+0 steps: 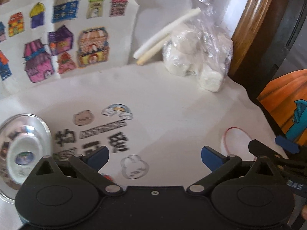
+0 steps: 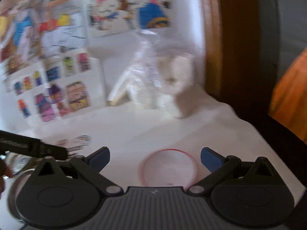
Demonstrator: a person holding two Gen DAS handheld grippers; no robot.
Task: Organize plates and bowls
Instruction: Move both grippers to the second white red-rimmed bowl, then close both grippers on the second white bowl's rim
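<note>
Two claws spread wide, nothing between the fingers; left gripper (image 1: 155, 158) just right of the glass bowl (image 1: 23, 149), near the table's (image 1: 172, 99) left edge; right gripper (image 2: 155, 159) just before the red-rimmed plate (image 2: 168, 167); white tabletop, stickers; bagged white lumps (image 1: 197, 57) at far edge; bare middle.

Bright even daylight, fisheye-bent edges, right view motion-blurred (left sharper)

Upside-down steel bowl (image 1: 23, 151) on table (image 1: 172, 105)
</note>
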